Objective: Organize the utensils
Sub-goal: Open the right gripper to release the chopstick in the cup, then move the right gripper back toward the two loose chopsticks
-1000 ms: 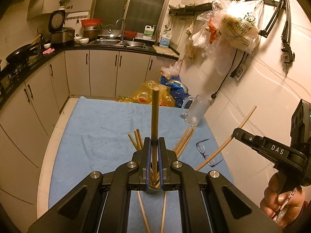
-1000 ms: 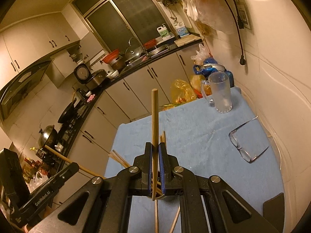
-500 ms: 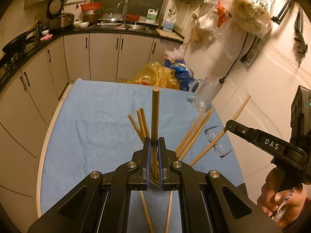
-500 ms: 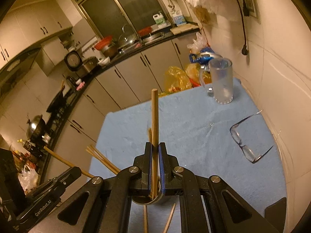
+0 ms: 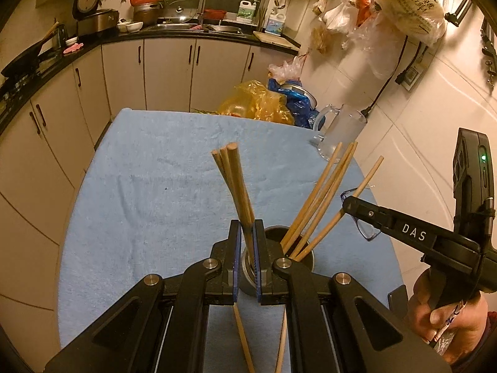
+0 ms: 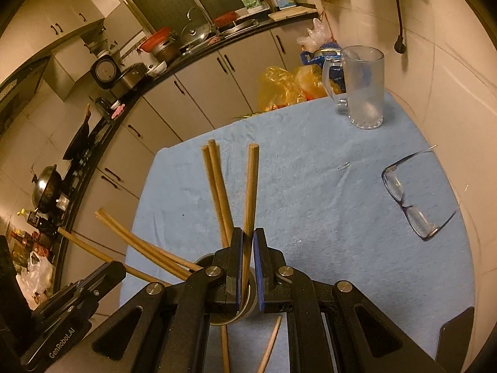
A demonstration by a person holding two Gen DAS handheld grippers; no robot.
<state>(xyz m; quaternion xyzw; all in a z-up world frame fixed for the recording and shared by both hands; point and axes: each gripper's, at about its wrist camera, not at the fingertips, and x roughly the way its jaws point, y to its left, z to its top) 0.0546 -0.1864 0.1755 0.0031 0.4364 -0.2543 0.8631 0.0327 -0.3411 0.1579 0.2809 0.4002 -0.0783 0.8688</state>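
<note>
Both chopsticks are being lowered into the metal cup at six o'clock on the blue tabletop. The left gripper pinches one chopstick; the right gripper pinches another. Next, each should spread only once its tip sits inside.

Chopsticks: seven upright in the one metal cup at the claw tips, two flat beneath the claw. One mug and one pair of glasses beyond.
</note>
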